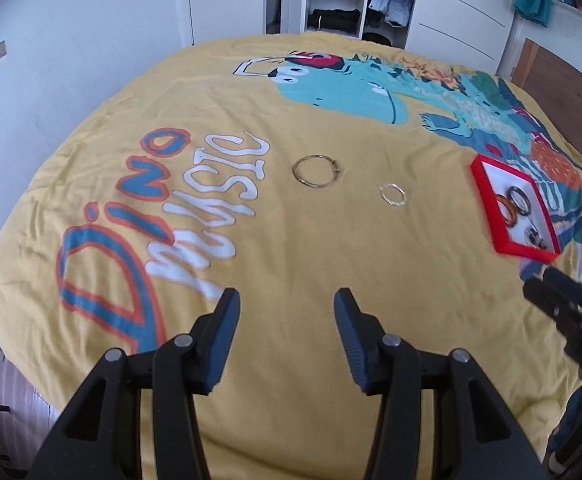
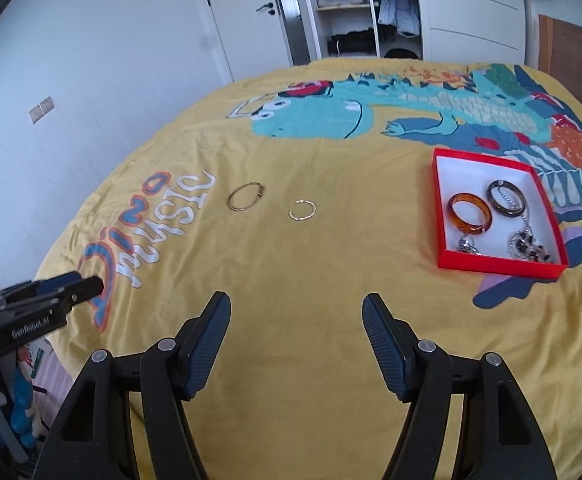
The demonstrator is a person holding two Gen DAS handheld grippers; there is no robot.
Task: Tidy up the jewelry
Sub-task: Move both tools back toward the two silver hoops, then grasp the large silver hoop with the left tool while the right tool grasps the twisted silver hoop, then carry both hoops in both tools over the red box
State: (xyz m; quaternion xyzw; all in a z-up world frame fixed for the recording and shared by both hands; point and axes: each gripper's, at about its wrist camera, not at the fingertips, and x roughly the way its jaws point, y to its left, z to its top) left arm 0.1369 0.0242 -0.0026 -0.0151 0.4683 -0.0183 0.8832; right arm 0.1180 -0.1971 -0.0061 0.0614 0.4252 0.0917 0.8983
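Observation:
A thin gold bangle (image 1: 317, 171) (image 2: 245, 197) and a smaller twisted gold bangle (image 1: 393, 194) (image 2: 302, 211) lie on the yellow dinosaur bedspread (image 1: 291, 248) (image 2: 311, 280). A red tray (image 1: 484, 196) (image 2: 439, 216) to the right holds an amber bangle (image 2: 470, 214), a dark bangle (image 2: 506, 198) and silver beaded pieces (image 2: 527, 246). My left gripper (image 1: 287, 300) is open and empty above the spread, well short of the bangles. My right gripper (image 2: 295, 304) is open and empty, left of the tray; it also shows in the left wrist view (image 1: 547, 292).
The bed edge drops to the floor at the left (image 2: 51, 360). A white wall, a door (image 2: 247, 12) and an open wardrobe (image 2: 351, 12) stand beyond the far end. A wooden headboard (image 2: 575, 56) is at the right.

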